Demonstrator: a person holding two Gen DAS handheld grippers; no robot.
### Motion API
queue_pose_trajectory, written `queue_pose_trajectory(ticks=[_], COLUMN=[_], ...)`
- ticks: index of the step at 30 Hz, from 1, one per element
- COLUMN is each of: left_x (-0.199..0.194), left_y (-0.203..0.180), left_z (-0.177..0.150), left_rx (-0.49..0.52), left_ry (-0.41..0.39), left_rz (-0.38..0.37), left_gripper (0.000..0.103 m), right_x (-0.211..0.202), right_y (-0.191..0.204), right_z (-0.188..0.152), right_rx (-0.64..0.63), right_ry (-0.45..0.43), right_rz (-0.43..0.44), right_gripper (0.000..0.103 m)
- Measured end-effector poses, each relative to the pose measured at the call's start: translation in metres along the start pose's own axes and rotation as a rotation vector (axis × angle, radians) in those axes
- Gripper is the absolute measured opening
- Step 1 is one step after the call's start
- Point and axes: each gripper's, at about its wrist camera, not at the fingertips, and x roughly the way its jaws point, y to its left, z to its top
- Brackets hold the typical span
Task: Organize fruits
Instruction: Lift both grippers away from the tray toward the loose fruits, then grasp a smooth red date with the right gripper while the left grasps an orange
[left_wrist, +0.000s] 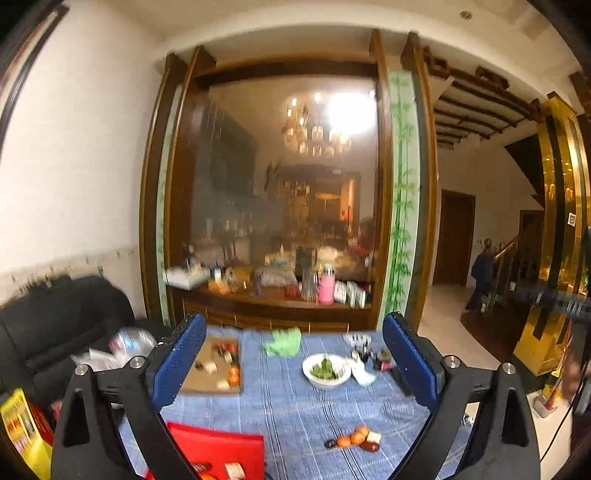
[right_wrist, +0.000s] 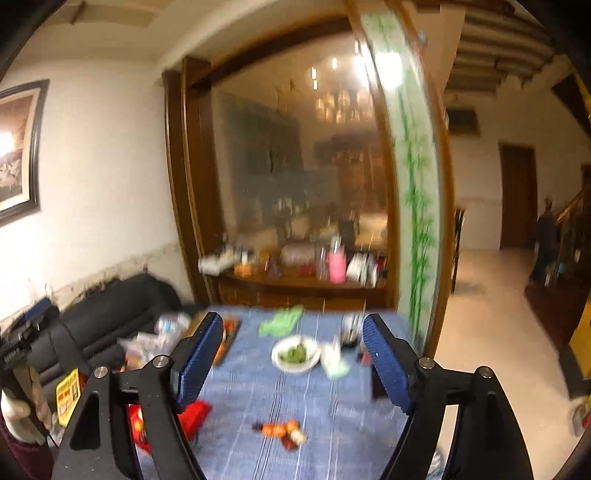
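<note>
blue-padded fingers (left_wrist: 177, 363) of the left gripper (left_wrist: 295, 365) stand wide apart with nothing between them, held above the near end of a table under a blue striped cloth (left_wrist: 295, 406). the right gripper (right_wrist: 293, 363) is spread the same way, holding nothing, over the same cloth (right_wrist: 314, 391).

fruits (left_wrist: 356, 437), a small cluster of orange, dark red and pale pieces, lie on the cloth near the front, and in the right view they (right_wrist: 282, 430) show only as a smear (that picture is badly blurred). the left view is sharper: it shows a wooden board (left_wrist: 212, 382) carrying more small pieces, far left on the table, whereas the right view has this mostly hidden behind the gripper's left finger. a red tray (left_wrist: 225, 450) with pieces on it lies at the near left edge. a white bowl (left_wrist: 327, 371) with something green in it stands mid-table, and a green rag (left_wrist: 282, 341) lies at the far end.

only the right view shows a framed picture (right_wrist: 20, 147) on the wall and the other gripper (right_wrist: 22, 339) at far left.
</note>
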Motion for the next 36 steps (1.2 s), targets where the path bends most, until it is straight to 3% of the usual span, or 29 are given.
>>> queue_pose_trajectory(ticks=[2, 3, 4, 6, 7, 8, 10, 13, 19, 25, 27, 36], left_x=[0.028, 0.044, 0.06, 0.095, 0.111, 0.123, 0.152, 0.192, 0.239, 0.284, 0.296, 0.332], left_y=[0.005, 0.008, 0.01, 0.013, 0.014, 0.016, 0.019, 0.018, 0.001, -0.045, -0.061, -0.111], left_z=[-0.023, -0.037, -0.051, -0.085, -0.101, -0.113, -0.139, -0.174, -0.218, -0.242, -0.251, -0.287], left_rx=[-0.029, -0.048, -0.066, -0.089, -0.106, -0.131, -0.198, -0.24, -0.23, -0.139, -0.103, 0.114], left_ry=[0.072, 0.116, 0.161, 0.251, 0.303, 0.346, 0.422, 0.519, 0.628, 0.716, 0.746, 0.838], left_rz=[-0.015, -0.03, -0.051, -0.099, -0.116, -0.142, -0.197, -0.204, -0.228, -0.274, -0.292, -0.355], left_gripper=[0.096, 0.096, 0.095, 0.074, 0.055, 0.049, 0.049, 0.049, 0.049, 0.049, 0.049, 0.049], right_x=[0.043, 0.068, 0.095, 0.149, 0.171, 0.19, 0.218, 0.251, 0.286, 0.306, 0.309, 0.292], right_y=[-0.012, -0.018, -0.023, -0.028, -0.031, -0.032, -0.035, -0.033, -0.034, -0.024, -0.024, -0.04], right_z=[-0.038, -0.06, -0.085, -0.142, -0.166, -0.188, -0.227, -0.259, -0.279, -0.283, -0.287, -0.293], right_rx=[0.047, 0.071, 0.09, 0.115, 0.128, 0.142, 0.145, 0.092, 0.052, 0.04, 0.053, 0.112], right_ry=[0.11, 0.171, 0.234, 0.378, 0.435, 0.482, 0.546, 0.594, 0.626, 0.617, 0.615, 0.619], right_rz=[0.024, 0.034, 0.041, 0.052, 0.056, 0.063, 0.066, 0.038, 0.06, 0.101, 0.125, 0.189], right_gripper=[0.082, 0.077, 0.064, 0.045, 0.043, 0.043, 0.043, 0.042, 0.042, 0.041, 0.033, 0.033])
